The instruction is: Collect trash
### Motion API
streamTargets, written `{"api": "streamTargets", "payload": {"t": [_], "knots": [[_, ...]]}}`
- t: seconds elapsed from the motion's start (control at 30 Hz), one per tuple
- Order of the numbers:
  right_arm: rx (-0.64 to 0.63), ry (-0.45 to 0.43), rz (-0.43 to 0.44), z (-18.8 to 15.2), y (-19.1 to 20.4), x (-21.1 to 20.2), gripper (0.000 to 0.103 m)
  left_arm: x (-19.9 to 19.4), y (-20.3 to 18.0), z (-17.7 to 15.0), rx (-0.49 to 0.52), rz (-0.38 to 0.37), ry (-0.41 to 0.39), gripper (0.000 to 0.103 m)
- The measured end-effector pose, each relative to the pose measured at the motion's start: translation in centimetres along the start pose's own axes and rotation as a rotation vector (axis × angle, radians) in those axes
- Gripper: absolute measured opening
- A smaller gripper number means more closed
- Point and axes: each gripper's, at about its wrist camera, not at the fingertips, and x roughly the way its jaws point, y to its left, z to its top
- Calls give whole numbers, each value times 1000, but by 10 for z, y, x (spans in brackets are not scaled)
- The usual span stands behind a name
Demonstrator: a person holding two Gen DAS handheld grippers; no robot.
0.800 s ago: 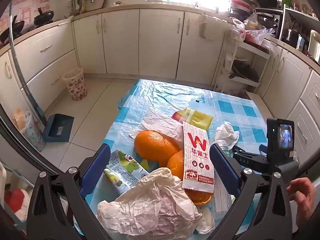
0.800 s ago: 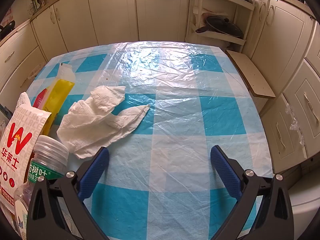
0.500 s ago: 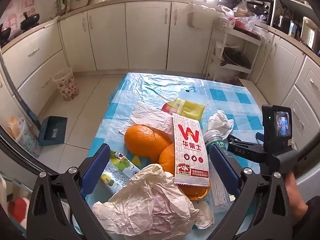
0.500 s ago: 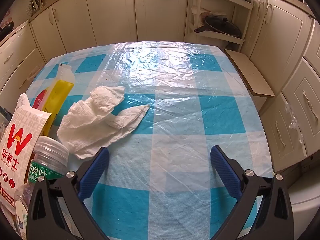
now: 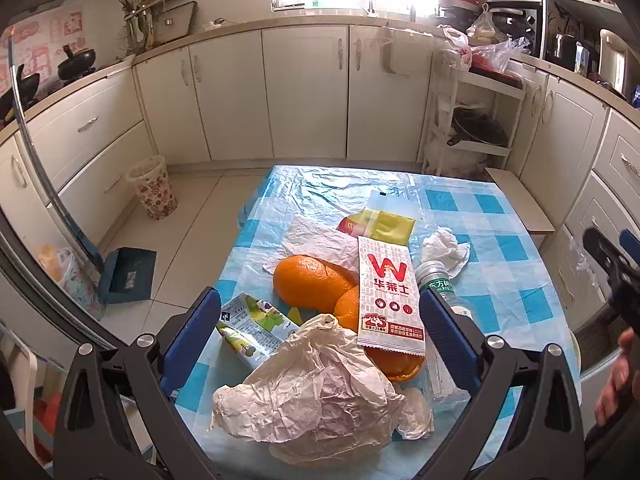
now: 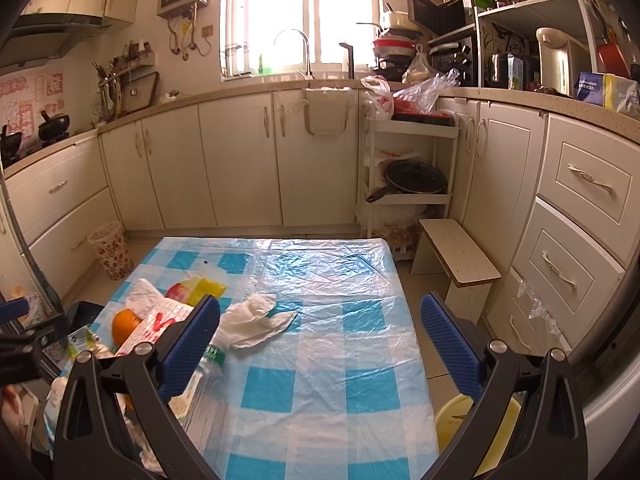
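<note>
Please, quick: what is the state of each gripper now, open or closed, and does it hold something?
Left gripper: open, holding nothing, above the crumpled paper.
Right gripper: open, holding nothing, over the table.

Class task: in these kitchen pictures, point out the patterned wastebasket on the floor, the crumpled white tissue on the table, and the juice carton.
patterned wastebasket (image 5: pixel 153 192): left wrist view, its flowered side wall.
crumpled white tissue (image 6: pixel 256 322): right wrist view, its middle fold.
juice carton (image 5: pixel 254 328): left wrist view, its printed top face.

Black-framed left gripper with blue ribbed pads, silver screws
</note>
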Motion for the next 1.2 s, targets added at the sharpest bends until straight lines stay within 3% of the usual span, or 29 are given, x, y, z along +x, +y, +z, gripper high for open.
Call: {"api": "streamTargets", "payload": {"t": [0.3, 0.6, 0.83, 1.2], "knots": [[-51, -52, 96, -25, 30, -45, 97, -62, 1, -19, -20, 52, -73, 95], [-77, -140, 173, -37, 39, -83, 97, -114, 14, -44, -66, 87, -83, 95], [-39, -122, 159, -42, 41, -128, 97, -156, 11, -65, -68, 39, -87, 95], [-20, -106, 46, -51, 40, -196, 97, -212, 3, -88, -17, -31, -115, 95]]}}
